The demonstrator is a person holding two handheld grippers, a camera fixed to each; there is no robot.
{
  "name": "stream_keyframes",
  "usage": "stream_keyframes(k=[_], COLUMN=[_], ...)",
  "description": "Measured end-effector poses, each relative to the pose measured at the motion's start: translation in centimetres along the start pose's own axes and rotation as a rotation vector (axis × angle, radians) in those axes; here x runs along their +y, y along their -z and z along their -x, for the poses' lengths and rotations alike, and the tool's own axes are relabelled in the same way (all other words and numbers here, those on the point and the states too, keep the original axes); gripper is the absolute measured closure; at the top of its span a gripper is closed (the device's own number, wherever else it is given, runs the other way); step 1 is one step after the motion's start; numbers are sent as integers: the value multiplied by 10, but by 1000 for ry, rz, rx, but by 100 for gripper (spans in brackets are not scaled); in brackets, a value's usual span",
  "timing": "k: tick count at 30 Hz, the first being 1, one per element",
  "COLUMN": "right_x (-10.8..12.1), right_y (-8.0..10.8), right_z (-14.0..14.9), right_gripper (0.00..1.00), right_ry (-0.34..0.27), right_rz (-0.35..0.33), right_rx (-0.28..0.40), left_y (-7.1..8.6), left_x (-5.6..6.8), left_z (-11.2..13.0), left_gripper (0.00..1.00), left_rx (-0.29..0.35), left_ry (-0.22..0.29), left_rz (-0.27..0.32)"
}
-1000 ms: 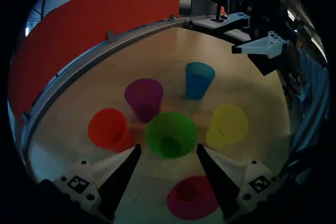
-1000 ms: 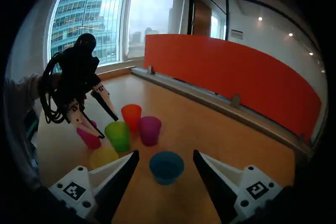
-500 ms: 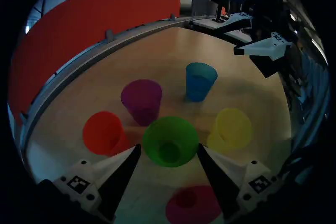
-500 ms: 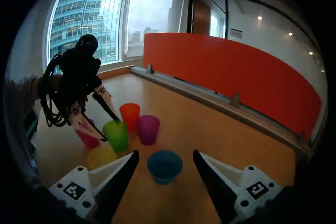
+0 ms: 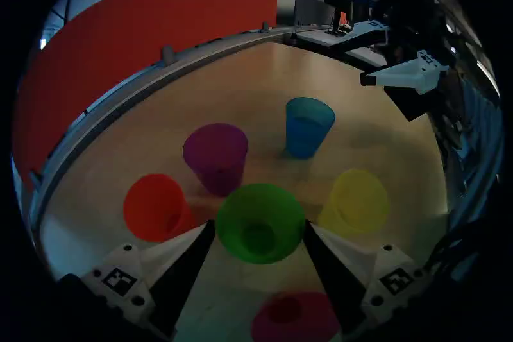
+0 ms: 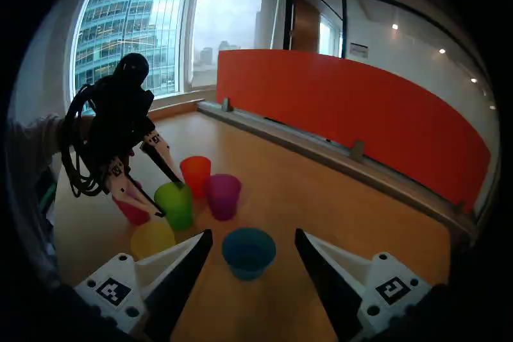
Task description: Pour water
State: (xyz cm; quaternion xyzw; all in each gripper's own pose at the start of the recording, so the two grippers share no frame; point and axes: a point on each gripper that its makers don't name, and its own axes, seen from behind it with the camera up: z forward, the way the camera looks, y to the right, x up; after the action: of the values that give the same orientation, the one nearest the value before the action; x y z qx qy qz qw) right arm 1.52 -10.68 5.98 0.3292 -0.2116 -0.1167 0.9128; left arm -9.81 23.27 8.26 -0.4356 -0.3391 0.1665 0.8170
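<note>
Pouring apparently not begun: translucent green plastic cup (image 5: 260,220) stands upright on pale wooden tabletop (image 5: 256,79), left gripper (image 5: 258,223) spread open astride its rim, contact uncertain. Right gripper (image 6: 253,233) likewise spread, empty, facing blue plastic cup (image 6: 249,252) beyond the green cup. Close around the green cup: purple cup (image 5: 215,156), orange-red cup (image 5: 154,207), yellow cup (image 5: 356,204), pink cup (image 5: 295,316), all likely to be knocked on lifting; water not discernible.
</note>
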Motion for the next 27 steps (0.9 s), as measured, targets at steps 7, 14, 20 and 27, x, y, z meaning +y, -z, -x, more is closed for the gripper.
stream_keyframes(k=[7, 14, 20, 27], right_x=[1, 1, 1, 0], right_y=[0, 1, 1, 1], right_z=[0, 0, 0, -2], right_gripper=[0, 0, 0, 0], right_ry=[2, 1, 1, 4], right_rz=[4, 5, 8, 9], right_rx=[0, 1, 0, 1], left_y=[-4, -4, 2, 13], left_x=[-2, -5, -9, -10], left_z=[0, 1, -3, -10], left_gripper=[4, 13, 13, 13], left_rx=[3, 10, 29, 65], left_ry=[-8, 5, 6, 9], left_rz=[-16, -26, -36, -43])
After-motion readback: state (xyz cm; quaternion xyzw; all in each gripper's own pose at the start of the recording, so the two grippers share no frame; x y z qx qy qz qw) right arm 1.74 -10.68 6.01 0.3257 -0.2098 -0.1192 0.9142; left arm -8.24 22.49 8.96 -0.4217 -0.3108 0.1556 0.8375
